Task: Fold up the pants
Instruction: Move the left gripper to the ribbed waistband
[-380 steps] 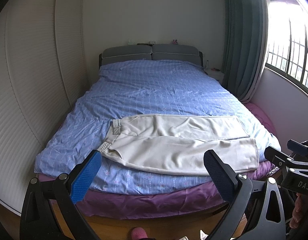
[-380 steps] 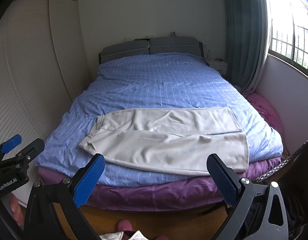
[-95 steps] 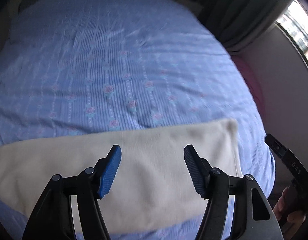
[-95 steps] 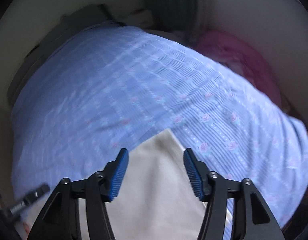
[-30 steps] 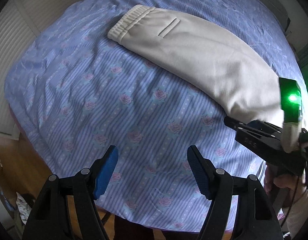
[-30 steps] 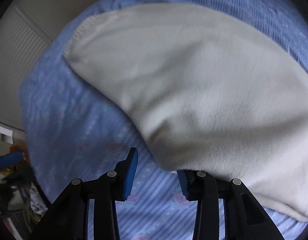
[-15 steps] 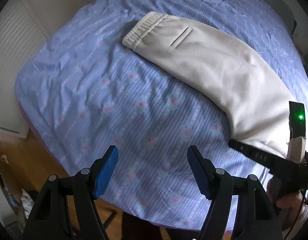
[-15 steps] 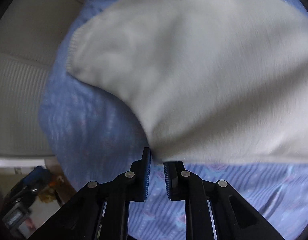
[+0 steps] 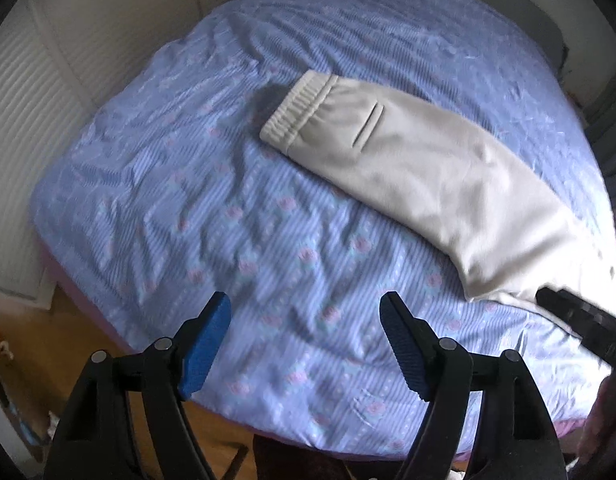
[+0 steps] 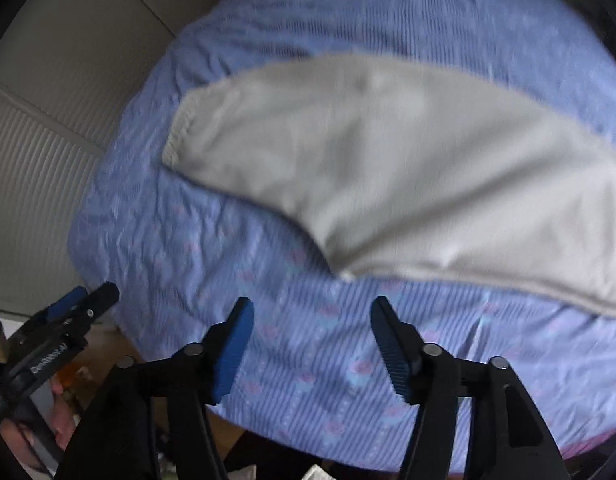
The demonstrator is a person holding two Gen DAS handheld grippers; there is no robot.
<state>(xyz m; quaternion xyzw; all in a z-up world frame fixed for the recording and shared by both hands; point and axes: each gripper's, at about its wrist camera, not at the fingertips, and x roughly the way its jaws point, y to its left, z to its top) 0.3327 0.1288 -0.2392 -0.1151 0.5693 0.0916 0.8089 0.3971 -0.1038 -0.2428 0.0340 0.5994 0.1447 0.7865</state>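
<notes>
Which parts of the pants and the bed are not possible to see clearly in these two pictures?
- Pants leg ends: left wrist view, hidden behind the right claw's black body at the right edge; right wrist view, cut off by the right edge.
- Waistband: right wrist view, blurred.
- Headboard: left wrist view, dark and cut off by the lens rim.

We're looking at matt cream cloth on the pants (image 9: pixel 420 168), soft and smooth, with a ribbed elastic waistband (image 9: pixel 296 114) at the far left end. Under them the bedsheet (image 9: pixel 212 208) is thin blue striped cotton, printed with small roses, creased all over. On the left gripper (image 9: pixel 306 340) we see matt black plastic arms, small shiny metal pins and rough, knurled blue pads (image 9: pixel 402 346). The right gripper (image 10: pixel 312 348) looks the same. Bare wooden floor (image 9: pixel 40 344) shows near left.
</notes>
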